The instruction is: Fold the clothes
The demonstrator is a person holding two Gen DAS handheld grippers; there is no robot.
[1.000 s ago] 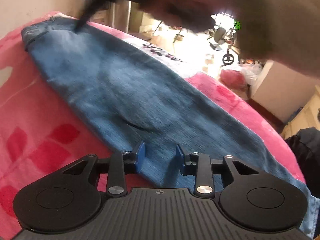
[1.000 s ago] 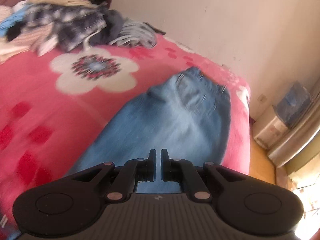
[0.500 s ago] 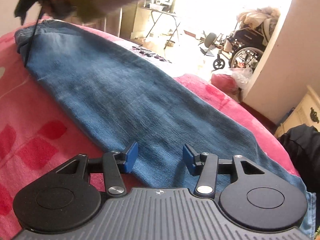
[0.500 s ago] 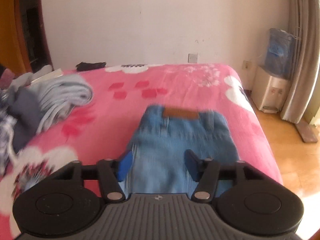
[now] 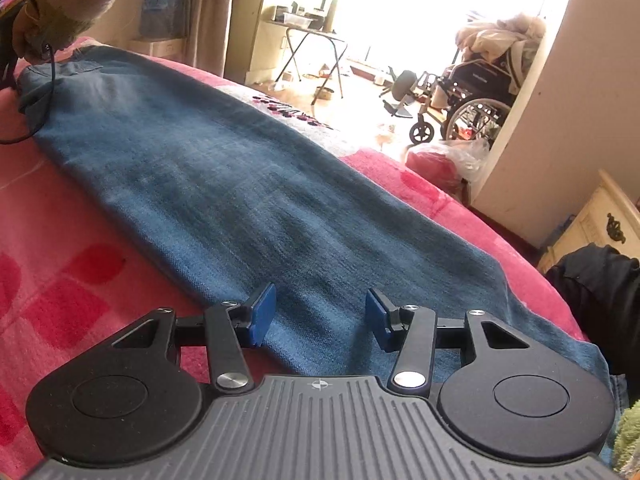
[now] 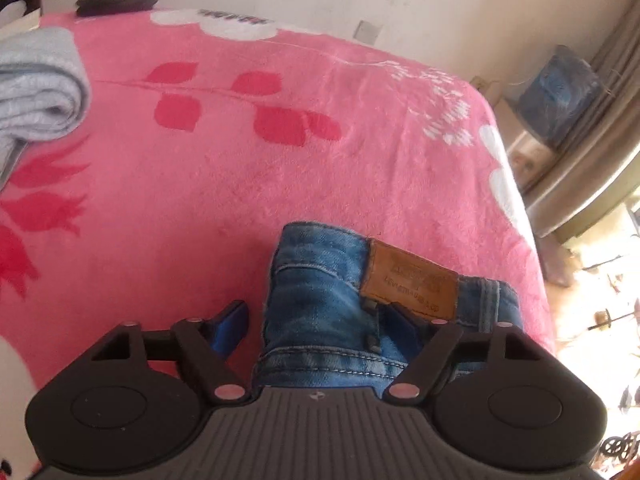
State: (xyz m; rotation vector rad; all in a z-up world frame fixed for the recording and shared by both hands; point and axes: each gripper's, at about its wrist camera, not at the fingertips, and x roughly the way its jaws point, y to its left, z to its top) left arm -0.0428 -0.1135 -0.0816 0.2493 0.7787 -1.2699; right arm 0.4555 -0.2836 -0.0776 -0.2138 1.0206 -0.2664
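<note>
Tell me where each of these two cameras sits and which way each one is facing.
Left wrist: on the left hand-held gripper, jaws open low over the jeans, looking along them toward a bright doorway and a wheelchair; the person's other hand shows top left.
Right wrist: on the right hand-held gripper, jaws open around the jeans' waistband with its leather patch, facing the wall across the pink blanket; no body part shows.
Shared: the jeans and the blanket.

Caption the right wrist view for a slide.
Open right gripper straddling the waistband of blue jeans, leather patch up, on a pink floral blanket.
</note>
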